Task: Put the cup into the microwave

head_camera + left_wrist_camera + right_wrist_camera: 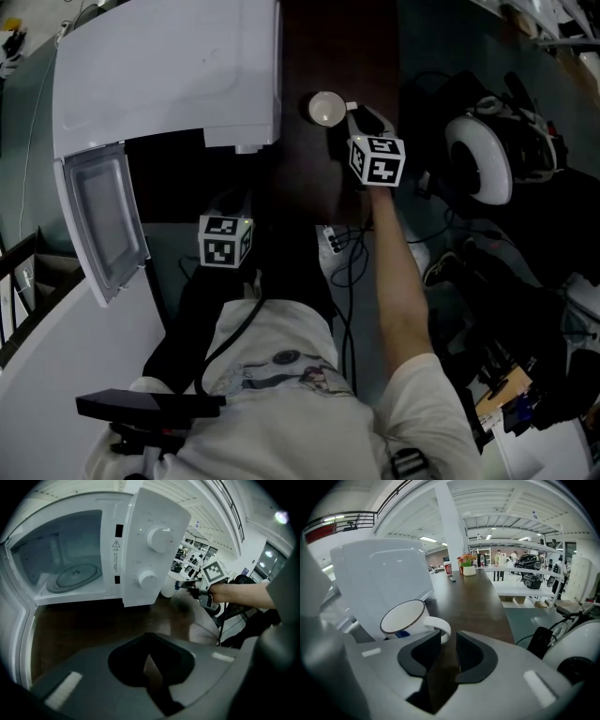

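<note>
A white enamel cup (326, 108) with a dark rim stands upright on the dark wooden table, just right of the white microwave (169, 70). The microwave's door (103, 220) hangs open to the left, and the glass turntable (77, 576) lies bare inside. My right gripper (352, 114) is at the cup's right side. In the right gripper view it (447, 637) is open, with the cup's handle (440, 626) just ahead of the left pad and untouched. My left gripper (149, 656) hovers low before the open cavity, its jaws together with nothing between them.
The microwave's knob panel (154, 545) juts between the cavity and the cup (167, 590). A round white device (483, 159), cables and a power strip (330, 239) lie on the floor right of the table. A red cup (447, 567) and a flower pot (468, 567) stand at the table's far end.
</note>
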### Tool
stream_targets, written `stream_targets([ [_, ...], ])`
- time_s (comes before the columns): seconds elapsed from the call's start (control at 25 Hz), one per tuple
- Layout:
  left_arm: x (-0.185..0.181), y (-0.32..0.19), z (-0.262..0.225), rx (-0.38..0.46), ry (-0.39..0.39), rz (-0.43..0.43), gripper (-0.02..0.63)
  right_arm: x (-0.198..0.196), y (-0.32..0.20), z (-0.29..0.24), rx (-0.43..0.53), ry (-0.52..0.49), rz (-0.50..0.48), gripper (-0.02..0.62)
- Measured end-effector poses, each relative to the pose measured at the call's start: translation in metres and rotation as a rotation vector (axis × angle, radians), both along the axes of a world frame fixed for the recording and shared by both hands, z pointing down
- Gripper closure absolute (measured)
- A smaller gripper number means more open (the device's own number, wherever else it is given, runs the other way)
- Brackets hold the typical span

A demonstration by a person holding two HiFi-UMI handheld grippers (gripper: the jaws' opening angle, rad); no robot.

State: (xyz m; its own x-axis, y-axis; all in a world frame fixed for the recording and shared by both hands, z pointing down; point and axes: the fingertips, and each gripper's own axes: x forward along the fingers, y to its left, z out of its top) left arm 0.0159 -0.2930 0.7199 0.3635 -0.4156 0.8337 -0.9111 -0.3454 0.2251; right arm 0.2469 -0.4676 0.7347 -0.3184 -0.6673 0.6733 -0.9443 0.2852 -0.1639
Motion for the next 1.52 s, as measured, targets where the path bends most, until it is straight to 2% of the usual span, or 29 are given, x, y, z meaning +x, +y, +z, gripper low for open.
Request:
stream_targets([
  [0.24, -0.008, 0.007, 0.004, -0.014, -0.009, -0.012, 0.606, -0.003, -0.012, 0.0, 0.027, 0.016, -0.033, 0.499],
  [0.36, -0.009, 0.01, 0.004, -0.02, -0.012, -0.013, 0.606, -0.006, -0.011, -0.001, 0.049, 0.039, -0.068, 0.542],
  [0.44, -0.011, 0.011, 0.005, -0.02, -0.011, -0.015, 0.606, -0.007, -0.011, 0.0, 0.061, 0.046, -0.071, 0.549],
  [0.68, -0.018, 0.011, 0.005, -0.013, -0.01, -0.027, 0.606, -0.009, -0.006, -0.003, 0.066, 0.047, -0.045, 0.554],
  [1.08, -0.025, 0.013, 0.002, -0.003, 0.001, -0.036, 0.606, -0.01, 0.02, -0.009, 0.033, -0.015, -0.001, 0.554],
  [1.52, -0.033, 0.013, -0.011, 0.032, 0.025, -0.042, 0.606, -0.02, 0.066, -0.048, 0.059, -0.048, 0.053, 0.554],
])
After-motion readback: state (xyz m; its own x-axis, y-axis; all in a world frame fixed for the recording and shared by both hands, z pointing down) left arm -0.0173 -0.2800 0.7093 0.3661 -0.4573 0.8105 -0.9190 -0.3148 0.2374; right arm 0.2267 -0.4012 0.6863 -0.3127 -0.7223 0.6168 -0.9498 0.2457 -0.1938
